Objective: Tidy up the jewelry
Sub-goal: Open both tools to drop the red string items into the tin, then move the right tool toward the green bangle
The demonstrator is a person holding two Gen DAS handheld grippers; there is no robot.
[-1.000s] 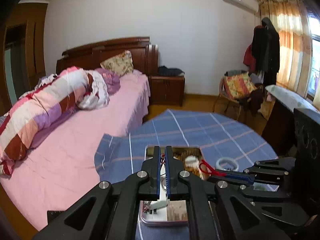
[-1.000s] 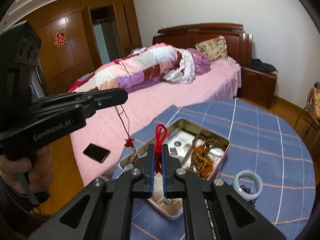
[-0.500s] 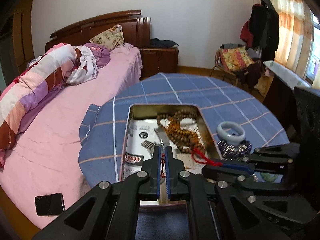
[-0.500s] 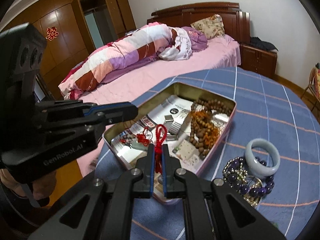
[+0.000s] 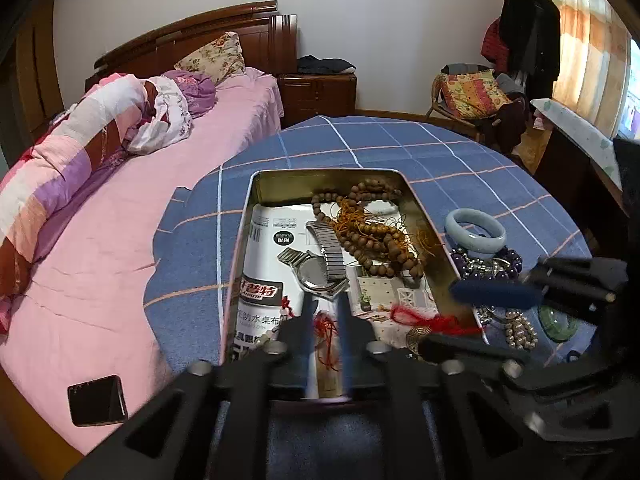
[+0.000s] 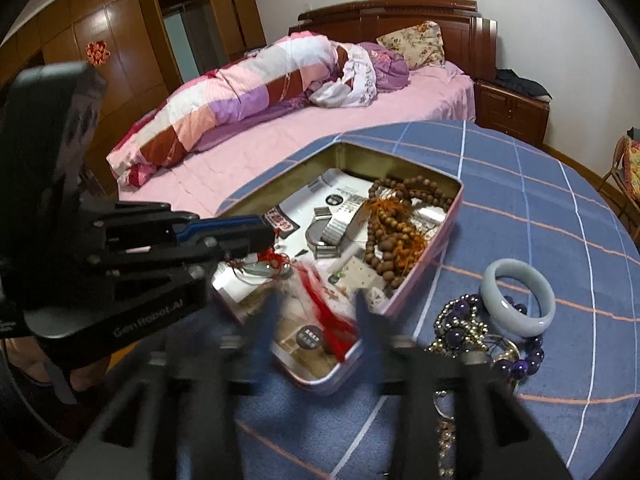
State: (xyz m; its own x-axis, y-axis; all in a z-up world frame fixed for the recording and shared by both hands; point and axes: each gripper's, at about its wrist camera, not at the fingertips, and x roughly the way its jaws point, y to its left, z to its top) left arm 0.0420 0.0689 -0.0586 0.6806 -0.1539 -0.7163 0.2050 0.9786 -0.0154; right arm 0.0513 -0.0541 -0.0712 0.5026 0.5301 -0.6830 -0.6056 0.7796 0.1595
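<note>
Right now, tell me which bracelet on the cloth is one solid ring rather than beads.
The pale jade bangle: a smooth, unbroken hoop on the blue cloth, beside the purple beaded bracelet and outside the tin.

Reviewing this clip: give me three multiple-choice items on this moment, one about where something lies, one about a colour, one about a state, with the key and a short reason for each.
1. Where does the pale bangle lie?
A. Inside the tin
B. On the blue checked cloth beside the tin
C. On the bed

2. What colour is the cord lying at the near end of the tin?
A. Red
B. Green
C. White

3. How do the jaws of the right tool stand?
A. Shut on the bangle
B. Shut with nothing between them
C. Apart, over the tin's near end

Answers:
1. B: the bangle sits on the cloth outside the tin's wall, next to purple beads.
2. A: the tasselled cord is bright red.
3. C: the jaws have just been opening, a clear gap shows between them, and the red cord lies loose below.
</note>
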